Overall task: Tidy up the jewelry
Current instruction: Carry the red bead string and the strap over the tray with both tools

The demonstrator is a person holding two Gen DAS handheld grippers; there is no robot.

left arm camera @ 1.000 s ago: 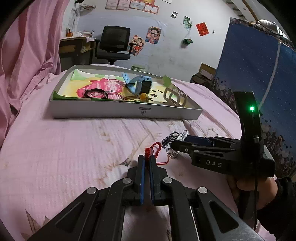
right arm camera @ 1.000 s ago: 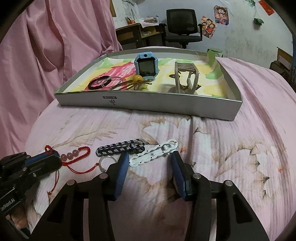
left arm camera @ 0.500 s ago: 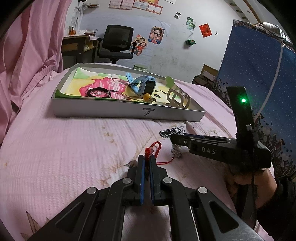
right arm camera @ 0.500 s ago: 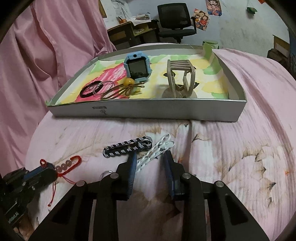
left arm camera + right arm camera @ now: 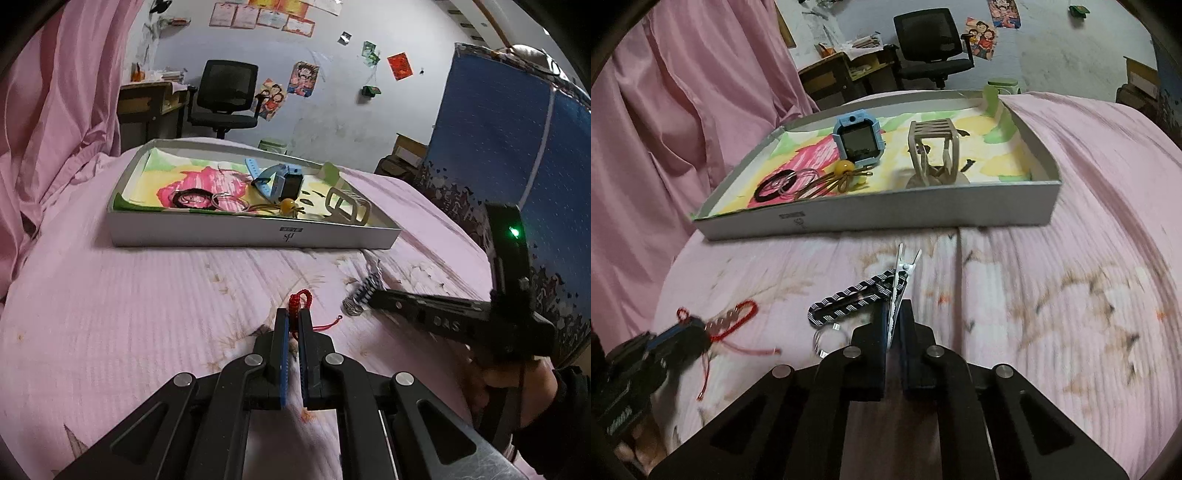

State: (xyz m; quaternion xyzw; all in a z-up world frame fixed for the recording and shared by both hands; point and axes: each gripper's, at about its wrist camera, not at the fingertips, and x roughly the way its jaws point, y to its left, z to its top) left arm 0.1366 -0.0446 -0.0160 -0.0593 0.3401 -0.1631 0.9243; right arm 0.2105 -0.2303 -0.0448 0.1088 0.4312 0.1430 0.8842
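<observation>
Right wrist view: my right gripper jaws were open around the white bracelet a second ago, now clamped shut on it, edge-on between the pads. Striped bracelet lies on the bed touching it. Grasp done, so carry to the tray looks next. Left gripper jaws unchanged, shut on the red cord bracelet. Left wrist view alone shows the right tool from the side; only the right view shows the white piece pinched and the blue watch face in the tray.
</observation>
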